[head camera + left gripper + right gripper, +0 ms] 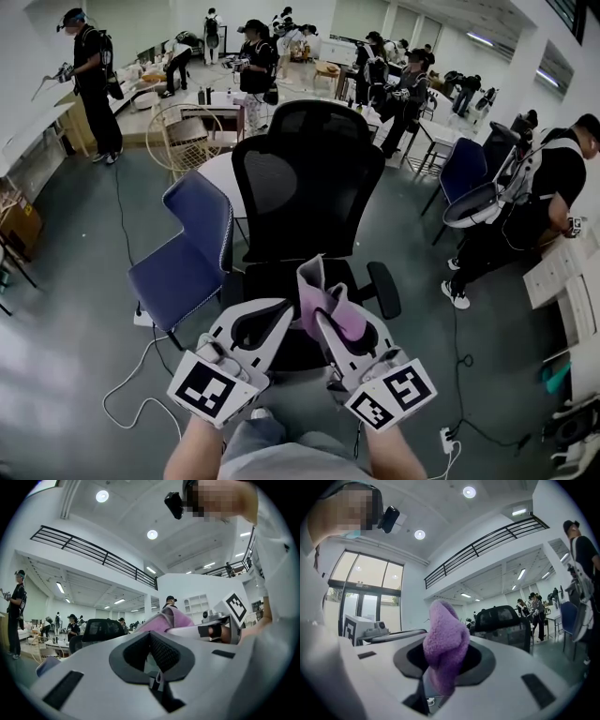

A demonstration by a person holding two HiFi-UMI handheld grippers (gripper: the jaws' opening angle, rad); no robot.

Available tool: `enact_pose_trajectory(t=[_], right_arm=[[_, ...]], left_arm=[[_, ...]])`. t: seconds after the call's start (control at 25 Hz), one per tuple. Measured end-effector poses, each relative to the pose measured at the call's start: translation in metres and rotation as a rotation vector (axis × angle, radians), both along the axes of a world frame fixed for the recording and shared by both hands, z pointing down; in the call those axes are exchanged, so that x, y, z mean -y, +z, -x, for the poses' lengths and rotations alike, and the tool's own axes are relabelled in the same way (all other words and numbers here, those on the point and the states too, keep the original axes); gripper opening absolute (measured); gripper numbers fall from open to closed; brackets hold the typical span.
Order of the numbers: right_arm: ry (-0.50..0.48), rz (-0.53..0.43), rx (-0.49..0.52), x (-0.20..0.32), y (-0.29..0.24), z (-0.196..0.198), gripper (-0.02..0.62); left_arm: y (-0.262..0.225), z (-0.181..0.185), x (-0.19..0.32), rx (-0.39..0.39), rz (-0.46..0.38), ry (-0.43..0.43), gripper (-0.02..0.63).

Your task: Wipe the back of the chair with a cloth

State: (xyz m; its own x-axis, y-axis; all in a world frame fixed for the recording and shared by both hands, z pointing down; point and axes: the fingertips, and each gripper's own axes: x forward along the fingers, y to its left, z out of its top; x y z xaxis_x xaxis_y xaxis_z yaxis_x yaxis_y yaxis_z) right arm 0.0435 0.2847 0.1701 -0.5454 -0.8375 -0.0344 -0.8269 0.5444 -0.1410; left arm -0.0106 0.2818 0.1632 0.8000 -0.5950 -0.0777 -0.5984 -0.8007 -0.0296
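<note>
Right gripper: fingers clenched on a purple fleecy cloth. The right gripper view shows the cloth pinched low, with a fat fold standing up out of the fingers. Its free end points forward, toward the chair.

Left gripper: fingers drawn together, nothing between them in the left gripper view. It is held just beside the right one, the two almost touching at the tips.

Black mesh office chair: backrest upright, long axis vertical, headrest on top. It stands straight ahead of both grippers. The seat lies between the grippers and the backrest, so the seat side of the mesh faces the person and the rear face is on the far side. Cloth and mesh are apart, with no contact yet.

Both grippers sit about equally far from the backrest, low, at seat level. The right one carries the cloth, so by my reading the reach is its job: forward over the seat and upward, then strokes along the tall axis.

Blue chair stands just left of the black one. Other people work well apart.
</note>
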Motion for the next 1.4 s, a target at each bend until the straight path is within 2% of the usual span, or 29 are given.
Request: enact_pose_trajectory(t=[0.08, 0.28, 0.76, 1.08, 1.4], right_arm=[[0.005, -0.012, -0.002, 0.003, 0.0, 0.002, 0.123], [0.026, -0.078, -0.085, 0.009, -0.005, 0.003, 0.121], [0.007, 0.008, -0.039, 0.086, 0.016, -0.001, 0.11], [-0.027, 0.021, -0.028, 0.158, 0.008, -0.021, 0.11], [-0.086, 0.027, -0.009, 0.203, 0.006, -0.043, 0.11]], left_arm=[[0.001, 0.006, 0.006, -0.001, -0.002, -0.004, 0.011], [0.004, 0.015, 0.021, -0.017, -0.001, -0.012, 0.011], [0.017, 0.021, 0.086, -0.024, 0.043, -0.064, 0.012], [0.006, -0.003, 0.154, -0.041, 0.036, -0.091, 0.012], [-0.001, -0.032, 0.203, -0.043, 0.013, -0.13, 0.011]])
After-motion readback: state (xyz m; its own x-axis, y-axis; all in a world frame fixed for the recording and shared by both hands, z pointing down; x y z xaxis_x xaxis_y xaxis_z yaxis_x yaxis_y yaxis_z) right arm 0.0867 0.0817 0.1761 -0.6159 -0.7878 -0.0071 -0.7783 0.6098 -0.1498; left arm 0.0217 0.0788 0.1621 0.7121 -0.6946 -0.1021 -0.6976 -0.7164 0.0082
